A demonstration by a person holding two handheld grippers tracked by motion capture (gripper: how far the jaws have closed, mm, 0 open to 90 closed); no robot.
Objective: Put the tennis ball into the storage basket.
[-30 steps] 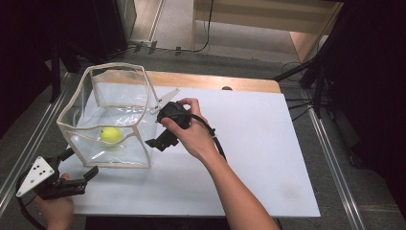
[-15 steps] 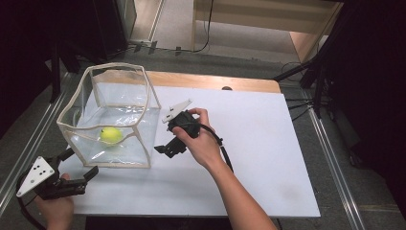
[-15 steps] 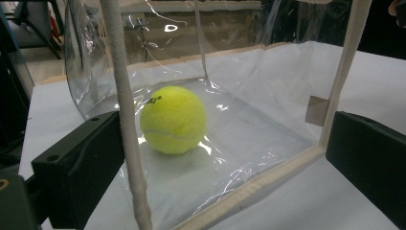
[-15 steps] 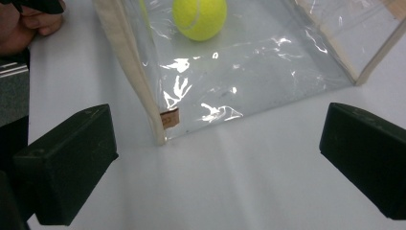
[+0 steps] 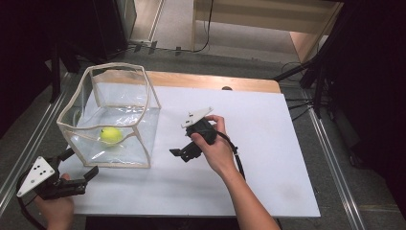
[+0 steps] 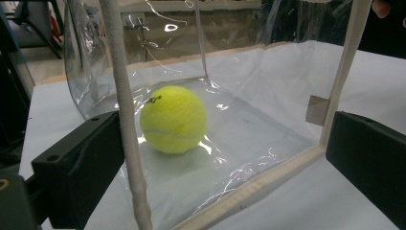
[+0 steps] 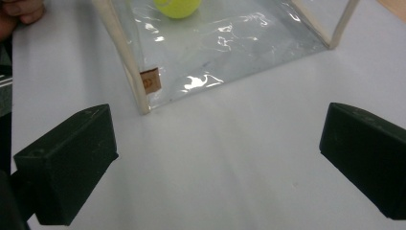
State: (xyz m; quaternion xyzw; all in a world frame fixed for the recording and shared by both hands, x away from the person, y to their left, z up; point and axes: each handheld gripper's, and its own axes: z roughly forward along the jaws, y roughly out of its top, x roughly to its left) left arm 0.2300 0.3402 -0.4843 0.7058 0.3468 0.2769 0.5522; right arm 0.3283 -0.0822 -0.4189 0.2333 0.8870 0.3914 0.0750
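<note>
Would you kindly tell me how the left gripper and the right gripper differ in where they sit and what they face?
The left gripper sits at the table's near left corner, close to the clear plastic box; the right gripper sits mid-table, off the box's right side. The left gripper's view faces the yellow tennis ball squarely; the right gripper's view catches just its edge. Both are open and empty.

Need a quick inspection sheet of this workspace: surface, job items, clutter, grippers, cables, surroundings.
Surface: white tabletop, wooden strip along the far edge.
Job's things: yellow tennis ball on the floor of the clear box, cream-trimmed, open-topped, upright.
Clutter: nothing seen.
Grippers: left gripper open, by the box's near corner; right gripper open, empty, right of the box, not touching it.
Cables: black cable trails from the right gripper along the forearm.
Surroundings: dark curtains, metal rails, floor cables beyond the table.
</note>
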